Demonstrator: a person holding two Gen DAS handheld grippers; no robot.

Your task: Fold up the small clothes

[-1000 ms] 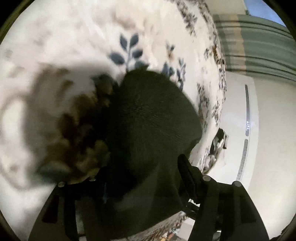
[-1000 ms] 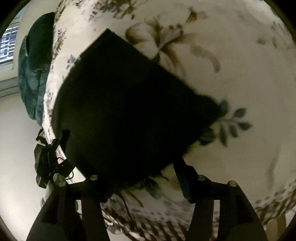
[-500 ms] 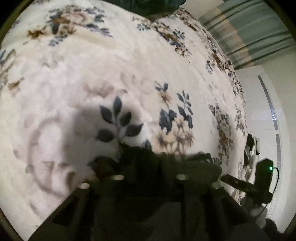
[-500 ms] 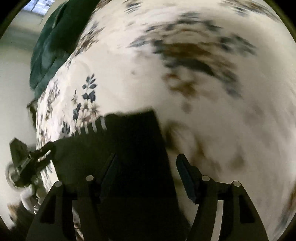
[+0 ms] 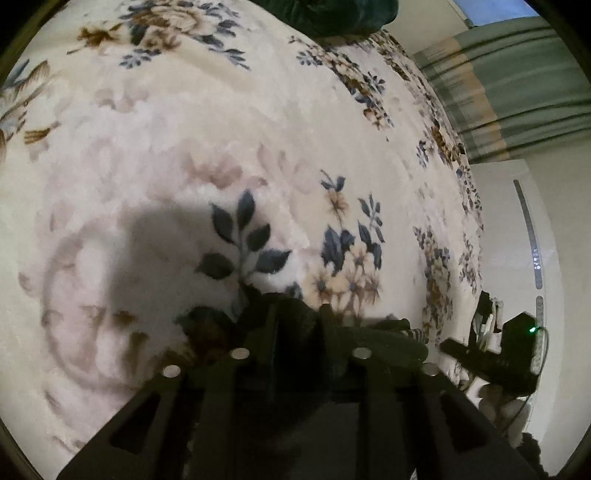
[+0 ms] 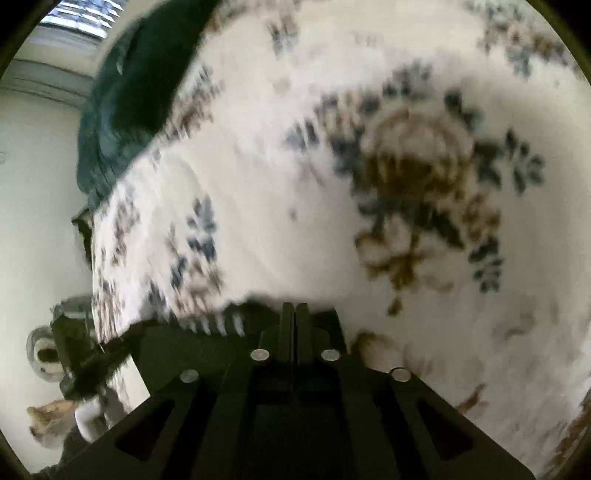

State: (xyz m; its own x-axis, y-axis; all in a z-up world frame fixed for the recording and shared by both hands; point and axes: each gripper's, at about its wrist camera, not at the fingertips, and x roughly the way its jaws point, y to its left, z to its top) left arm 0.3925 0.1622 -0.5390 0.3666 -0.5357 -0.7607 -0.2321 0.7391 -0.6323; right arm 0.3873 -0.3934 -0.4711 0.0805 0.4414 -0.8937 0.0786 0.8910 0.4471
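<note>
A small black garment (image 5: 384,332) with a striped edge lies on a cream floral blanket (image 5: 221,155). My left gripper (image 5: 295,314) is shut on a bunch of its black cloth near the bottom of the left wrist view. My right gripper (image 6: 294,314) has its jaws pressed together on the same garment's edge (image 6: 207,343), whose striped trim shows left of the fingers. The right wrist view is motion-blurred. Most of the garment is hidden below both grippers.
A dark green bundle of cloth (image 6: 122,96) lies at the far end of the blanket, also at the top of the left wrist view (image 5: 332,14). The other gripper (image 5: 498,358) shows at right. Green curtains (image 5: 517,92) and a white wall stand beyond the bed's edge.
Both grippers have shut on the black garment and swung up; the flat dark cloth that filled both views now sits low, under the fingers. The right one closed in the last half second.
</note>
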